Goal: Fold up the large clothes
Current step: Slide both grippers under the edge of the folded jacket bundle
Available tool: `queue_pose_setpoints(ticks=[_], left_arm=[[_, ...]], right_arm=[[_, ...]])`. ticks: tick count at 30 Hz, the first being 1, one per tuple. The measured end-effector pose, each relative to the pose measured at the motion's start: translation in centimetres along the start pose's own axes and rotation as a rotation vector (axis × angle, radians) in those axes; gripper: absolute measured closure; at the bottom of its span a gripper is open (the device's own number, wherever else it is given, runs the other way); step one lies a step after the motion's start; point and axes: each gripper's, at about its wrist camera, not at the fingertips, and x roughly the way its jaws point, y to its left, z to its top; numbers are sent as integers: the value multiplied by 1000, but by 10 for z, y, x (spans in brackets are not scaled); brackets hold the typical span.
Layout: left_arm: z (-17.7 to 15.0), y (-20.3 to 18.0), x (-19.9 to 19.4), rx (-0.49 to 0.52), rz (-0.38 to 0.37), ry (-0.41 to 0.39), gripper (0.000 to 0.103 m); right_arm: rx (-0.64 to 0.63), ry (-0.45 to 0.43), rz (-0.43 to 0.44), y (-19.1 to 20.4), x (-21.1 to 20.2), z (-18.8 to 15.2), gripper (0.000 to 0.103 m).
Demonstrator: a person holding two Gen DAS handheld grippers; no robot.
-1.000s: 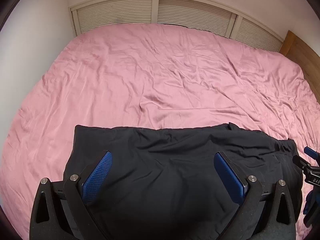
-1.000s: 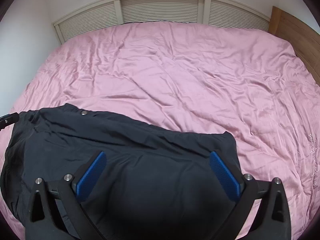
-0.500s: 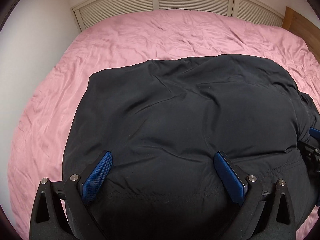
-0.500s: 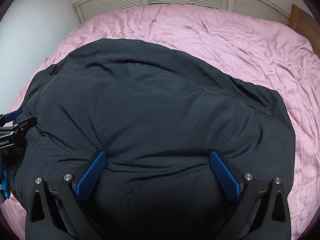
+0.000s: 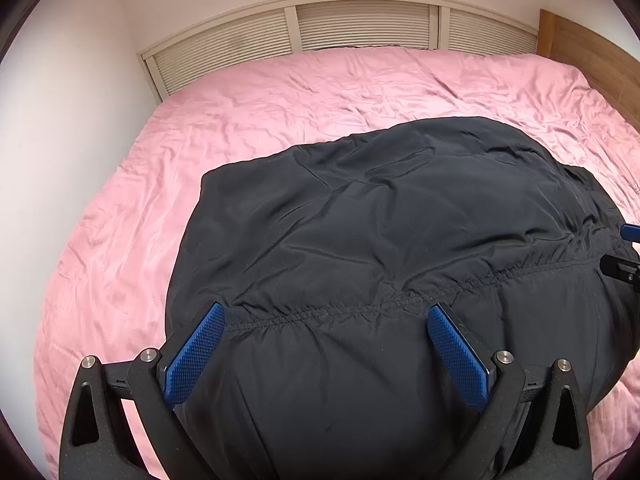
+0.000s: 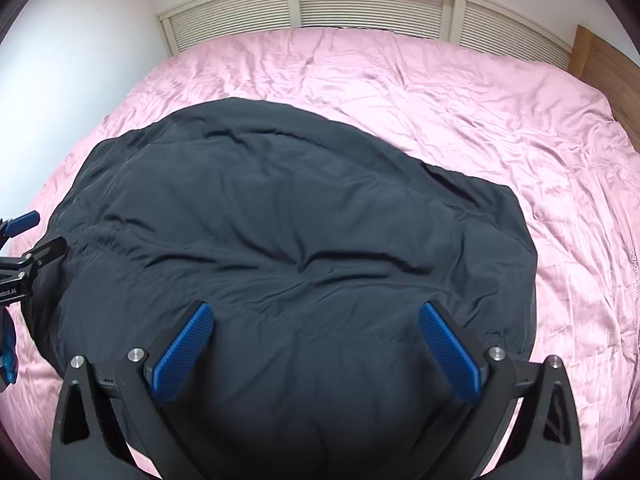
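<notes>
Garment (image 5: 400, 248), dark, spreads from 6 to 12 o'clock beneath your left hand-held gripper (image 5: 326, 338), jaws released; your right hand-held gripper (image 6: 316, 336) likewise released above it; pink bed (image 6: 460, 112) beyond.

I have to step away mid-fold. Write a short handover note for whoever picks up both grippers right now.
Left gripper: open, holding nothing, over the garment's gathered seam.
Right gripper: open, holding nothing, over the same garment.
Black garment: lies on the pink bed in a wrinkled, puffy heap, near the front edge.
Done: garment laid on the bed.
Left: smooth it, then make the folds.
</notes>
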Motion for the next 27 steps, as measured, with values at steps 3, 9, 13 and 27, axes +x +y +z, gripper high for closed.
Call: queue_pose_setpoints(ticks=[3,9,13,27], left_arm=[[-5,0,-2,2,-4,1,2],[-10,2,-3,6,-1,-2,2],[-10,4,-3,8,-1,-6,2],[-12,16,-14,24,30,-29,2]], right_arm=[[18,-4,25,-4,-6,-9,0],[119,-21,-6,-47,-21,-23,0],[159,-32,-38,-72,-33,-28,0],[287,-18,-76,-137,-46,-53,0]])
